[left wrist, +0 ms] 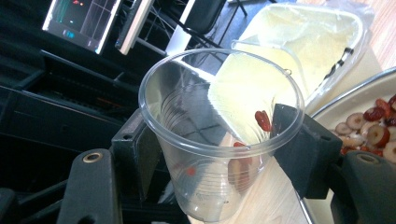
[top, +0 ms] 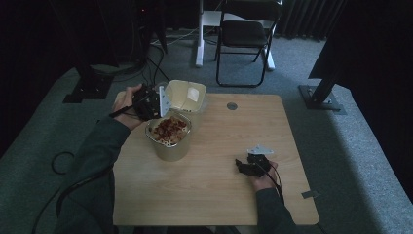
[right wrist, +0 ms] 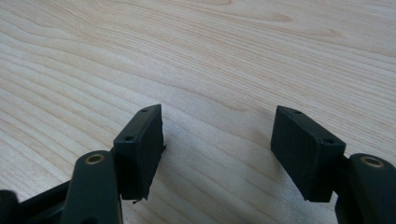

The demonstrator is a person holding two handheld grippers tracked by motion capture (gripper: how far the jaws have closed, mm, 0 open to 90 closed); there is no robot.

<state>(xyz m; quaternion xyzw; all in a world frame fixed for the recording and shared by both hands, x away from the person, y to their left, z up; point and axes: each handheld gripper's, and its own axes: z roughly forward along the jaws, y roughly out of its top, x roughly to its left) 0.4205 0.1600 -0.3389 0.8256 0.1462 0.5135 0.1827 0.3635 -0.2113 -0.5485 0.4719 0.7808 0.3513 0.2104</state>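
A black folding chair (top: 246, 36) stands on the grey carpet (top: 341, 146) far behind the wooden desk (top: 209, 185). A monitor (left wrist: 81, 21) glows at far left.

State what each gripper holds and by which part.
The left gripper holds a clear plastic cup by its sides just under the rim. The right gripper holds nothing; its jaws stand open over the table.

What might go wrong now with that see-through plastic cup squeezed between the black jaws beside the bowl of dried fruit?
1. The thin clear plastic cup bends easily; the left gripper could crush it or let it slip.
2. A few red dried fruit pieces cling inside the tilted cup and may drop on the pale wooden table rather than into the metal bowl of dried fruit.
3. The bowl stands close by and could get knocked.
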